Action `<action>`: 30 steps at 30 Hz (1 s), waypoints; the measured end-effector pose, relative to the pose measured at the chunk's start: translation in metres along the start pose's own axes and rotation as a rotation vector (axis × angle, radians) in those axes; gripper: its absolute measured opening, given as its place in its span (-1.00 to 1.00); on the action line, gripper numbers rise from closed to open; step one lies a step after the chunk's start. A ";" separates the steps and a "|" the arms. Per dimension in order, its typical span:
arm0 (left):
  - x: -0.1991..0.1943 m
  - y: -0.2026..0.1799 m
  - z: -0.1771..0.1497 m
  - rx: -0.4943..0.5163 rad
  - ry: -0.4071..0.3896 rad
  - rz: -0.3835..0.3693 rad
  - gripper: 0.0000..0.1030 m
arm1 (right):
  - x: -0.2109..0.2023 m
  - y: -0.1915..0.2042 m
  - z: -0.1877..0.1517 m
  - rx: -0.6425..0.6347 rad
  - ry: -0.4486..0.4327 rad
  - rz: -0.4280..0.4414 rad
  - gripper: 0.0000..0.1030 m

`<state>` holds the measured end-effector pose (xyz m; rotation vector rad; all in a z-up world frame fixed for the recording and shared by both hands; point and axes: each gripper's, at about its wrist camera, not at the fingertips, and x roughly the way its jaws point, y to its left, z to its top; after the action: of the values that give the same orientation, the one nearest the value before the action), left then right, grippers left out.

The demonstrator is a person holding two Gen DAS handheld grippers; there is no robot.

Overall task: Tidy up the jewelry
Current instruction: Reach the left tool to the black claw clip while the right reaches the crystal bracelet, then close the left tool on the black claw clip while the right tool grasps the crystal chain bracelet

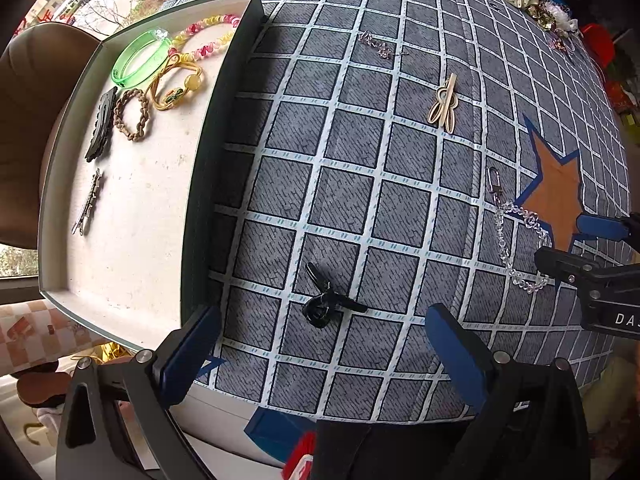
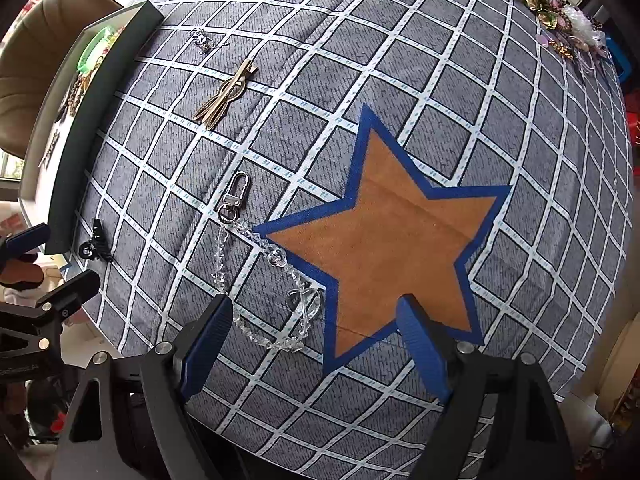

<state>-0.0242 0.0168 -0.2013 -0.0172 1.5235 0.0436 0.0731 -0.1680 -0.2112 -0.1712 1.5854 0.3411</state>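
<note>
Two grippers hang over a quilted, grid-printed cloth on the tabletop (image 1: 360, 200), each pointing down with its blue-padded fingers spread wide and nothing between them. Nearest the left gripper (image 1: 320, 356) lies a small black claw clip (image 1: 326, 300), glossy and hard, resting just beyond the gap of the fingers; its place suggests it is the next piece to be lifted. The right gripper (image 2: 316, 344) stands over a clear bead chain (image 2: 264, 280), a loop of faceted, glassy links ending in a silver lobster clasp (image 2: 236, 196); part of the loop lies just ahead of the left finger, beside the blue border of an orange star (image 2: 384, 248) printed on the cloth. Farther out rests a flat gold hair clip (image 1: 443, 105) of looped metal, and beyond it a thin silver chain (image 1: 378, 46), crumpled. To the left, touching the cloth's edge, a shallow white tray (image 1: 132, 240) with dark walls already holds sorted pieces, grouped at its far end: a translucent green bangle (image 1: 138, 60), a braided brown bracelet (image 1: 131, 115), a yellow cord bracelet (image 1: 176, 84), a pink-and-yellow bead string (image 1: 208, 38), a black comb clip (image 1: 102, 126) and a slim metal pin (image 1: 89, 204). At the far corner sits a heap of unsorted ornaments (image 2: 560, 16), fabric and beads mixed.
</note>
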 end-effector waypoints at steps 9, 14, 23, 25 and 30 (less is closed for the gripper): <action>0.018 0.012 0.000 -0.028 0.021 -0.015 0.84 | 0.012 0.016 0.006 -0.060 -0.018 -0.066 0.66; 0.024 0.020 -0.002 -0.042 0.029 -0.023 0.64 | 0.022 0.029 0.012 -0.089 -0.015 -0.088 0.57; 0.024 0.003 0.000 -0.013 0.016 -0.011 0.07 | 0.025 0.041 0.015 -0.153 -0.055 -0.112 0.16; 0.023 0.003 0.000 -0.001 0.011 -0.012 -0.13 | 0.020 0.043 0.017 -0.170 -0.059 -0.109 -0.03; 0.017 0.005 0.001 0.005 0.000 -0.028 -0.14 | 0.021 0.049 0.015 -0.169 -0.057 -0.106 -0.88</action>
<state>-0.0226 0.0222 -0.2185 -0.0345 1.5235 0.0170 0.0705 -0.1146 -0.2273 -0.3714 1.4853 0.3941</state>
